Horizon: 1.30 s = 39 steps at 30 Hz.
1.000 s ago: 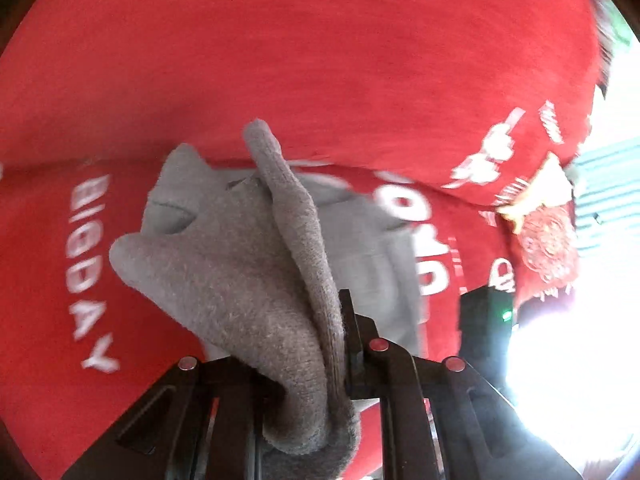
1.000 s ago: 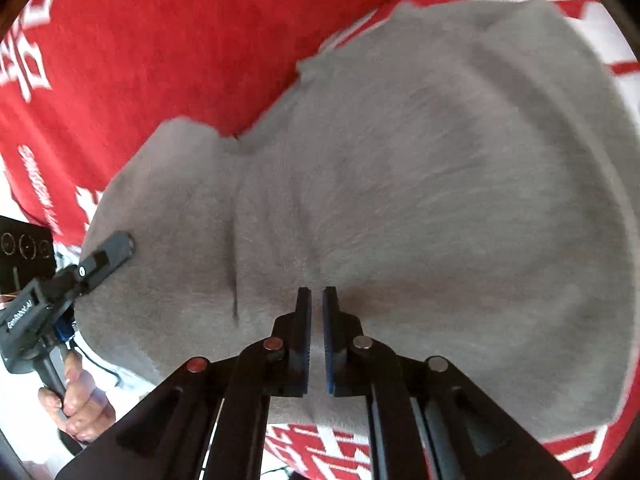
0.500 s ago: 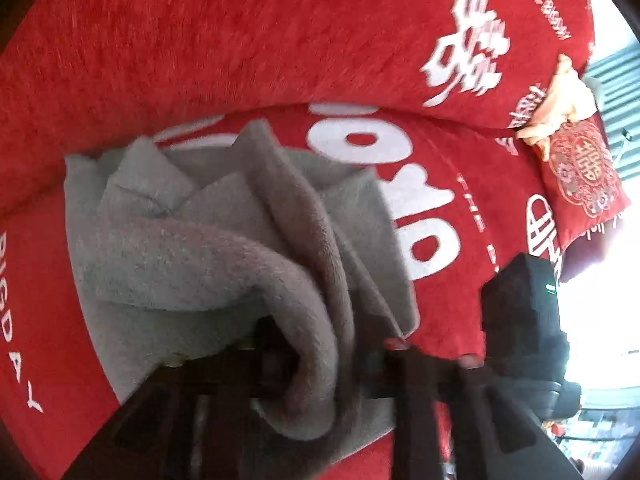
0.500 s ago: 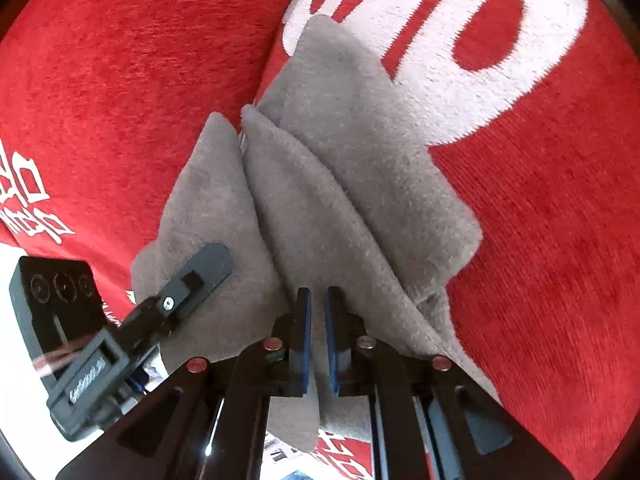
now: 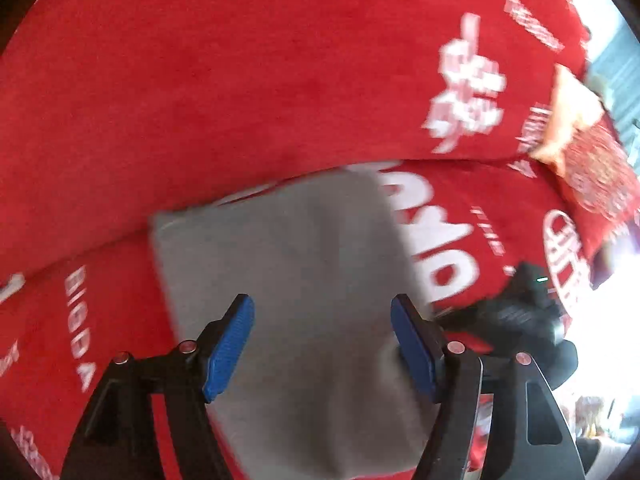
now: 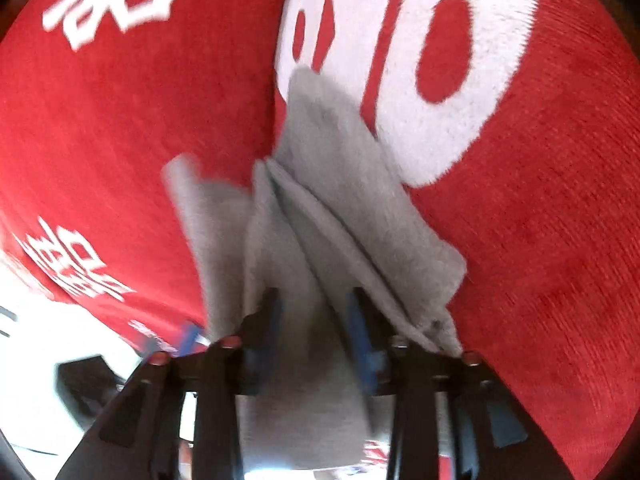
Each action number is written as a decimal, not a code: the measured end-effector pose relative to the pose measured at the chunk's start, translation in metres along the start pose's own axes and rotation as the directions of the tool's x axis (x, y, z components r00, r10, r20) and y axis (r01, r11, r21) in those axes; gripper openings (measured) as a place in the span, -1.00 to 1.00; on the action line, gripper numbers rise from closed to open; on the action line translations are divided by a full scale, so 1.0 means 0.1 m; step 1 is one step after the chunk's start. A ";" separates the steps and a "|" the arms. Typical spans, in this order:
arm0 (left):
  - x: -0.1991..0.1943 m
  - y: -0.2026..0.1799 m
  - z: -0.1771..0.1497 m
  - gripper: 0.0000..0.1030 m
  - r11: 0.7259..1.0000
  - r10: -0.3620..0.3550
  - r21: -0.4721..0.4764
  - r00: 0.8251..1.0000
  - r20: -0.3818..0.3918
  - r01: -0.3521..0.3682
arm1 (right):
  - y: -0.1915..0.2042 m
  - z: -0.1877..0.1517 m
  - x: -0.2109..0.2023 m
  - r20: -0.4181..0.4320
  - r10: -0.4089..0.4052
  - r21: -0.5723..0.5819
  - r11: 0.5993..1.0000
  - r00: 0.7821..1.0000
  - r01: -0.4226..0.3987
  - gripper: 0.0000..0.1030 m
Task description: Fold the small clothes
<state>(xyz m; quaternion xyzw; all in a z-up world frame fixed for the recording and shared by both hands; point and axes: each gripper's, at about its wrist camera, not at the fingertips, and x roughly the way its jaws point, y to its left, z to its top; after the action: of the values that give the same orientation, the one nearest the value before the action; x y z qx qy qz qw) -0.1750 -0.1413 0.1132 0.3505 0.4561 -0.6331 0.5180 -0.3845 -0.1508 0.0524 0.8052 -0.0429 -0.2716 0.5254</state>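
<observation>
— Grey cloth (image 5: 288, 264), where is it?
— Flat on the red blanket (image 5: 240, 92) with white lettering, right ahead of the left hand-held gripper (image 5: 322, 344), whose blue pads (image 5: 230, 346) stand wide apart with nothing between them.
— And the right hand-held gripper (image 6: 316, 320)?
— Its fingers are parted a little, with folds of the cloth (image 6: 320, 216) bunched between them; blur hides whether they pinch it. A patterned cushion (image 5: 592, 168) lies far off to the left gripper's right.

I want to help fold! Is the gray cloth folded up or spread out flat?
Folded. The gray cloth shows stacked layers with creases in the right wrist view, and lies as a compact rectangle on the red blanket.
</observation>
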 end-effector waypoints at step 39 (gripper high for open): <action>0.51 1.02 -0.34 0.63 0.951 0.247 -0.151 0.958 -0.146 -0.268 | 0.68 0.26 -0.06 0.076 -0.362 -0.327 0.871 0.929 0.366 -0.43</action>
<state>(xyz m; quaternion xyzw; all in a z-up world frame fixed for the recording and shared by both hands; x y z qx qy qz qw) -0.0873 -0.1312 0.0332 0.4006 0.4902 -0.4957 0.5945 -0.3874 -0.2000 0.1065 0.6959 0.1530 -0.3737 0.5938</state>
